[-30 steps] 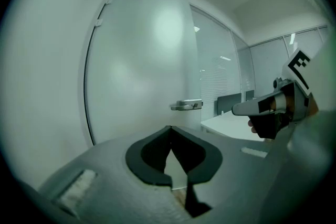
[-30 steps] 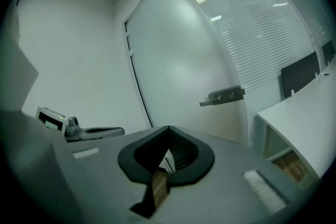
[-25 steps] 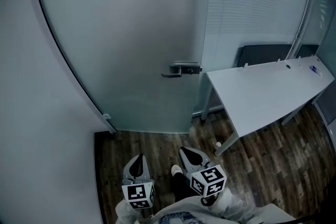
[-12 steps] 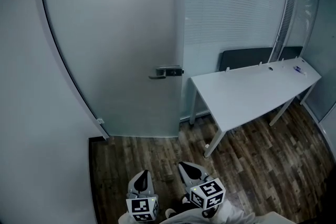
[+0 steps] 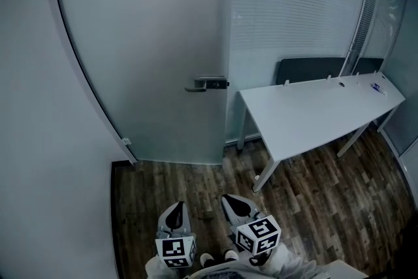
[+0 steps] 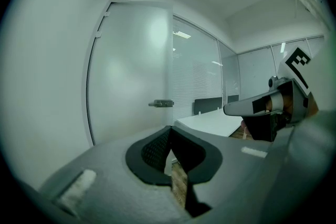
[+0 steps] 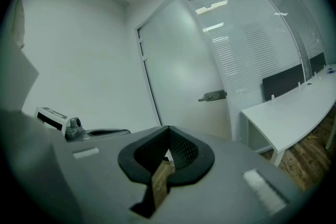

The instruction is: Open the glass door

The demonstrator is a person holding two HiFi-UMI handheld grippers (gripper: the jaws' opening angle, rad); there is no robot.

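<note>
The wall (image 5: 39, 108) takes the left. Next to it the glass door (image 5: 144, 55) stands closed, its handle (image 5: 208, 83) level at the right edge. Beyond it come blinds (image 5: 294, 3) and, further right, a white desk (image 5: 320, 117). Low over the wood floor (image 5: 163, 183) – well apart from the door – the left gripper (image 5: 175, 209) and the right gripper (image 5: 234, 203) sit side by side, each with its jaws together and nothing between them.
</note>
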